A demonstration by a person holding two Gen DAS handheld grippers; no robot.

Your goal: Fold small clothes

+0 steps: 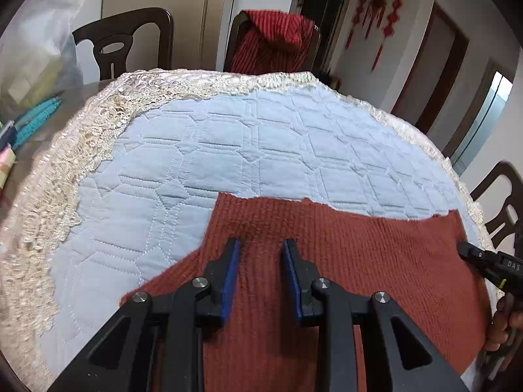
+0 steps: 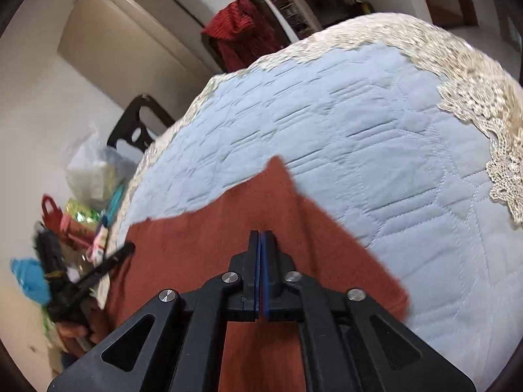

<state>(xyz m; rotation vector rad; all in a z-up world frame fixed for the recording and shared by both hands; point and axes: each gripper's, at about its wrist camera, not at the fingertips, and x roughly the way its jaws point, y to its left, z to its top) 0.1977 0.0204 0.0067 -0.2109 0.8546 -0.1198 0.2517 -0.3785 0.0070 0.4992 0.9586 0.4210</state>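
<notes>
A rust-red ribbed knit garment [image 1: 359, 245] lies flat on the pale blue quilted mat [image 1: 228, 150], near the table's front edge. My left gripper [image 1: 261, 243] hovers over the garment's left part, its blue pads apart with nothing between them. My right gripper [image 1: 462, 247] comes in from the right at the garment's far right corner. In the right wrist view the right gripper [image 2: 261, 233] is shut, pads pressed together with no cloth seen between them, above the same garment [image 2: 202, 238]. The left gripper [image 2: 122, 251] shows there blurred at the garment's left edge.
Cream lace tablecloth [image 1: 59, 170] rings the mat and hangs over the round table's edge. Dark wooden chairs stand around; one carries a red striped garment [image 1: 271, 42]. A plastic bag [image 1: 36, 49] and colourful clutter [image 2: 81, 222] sit at the left. A hand [image 1: 500, 330] holds the right gripper.
</notes>
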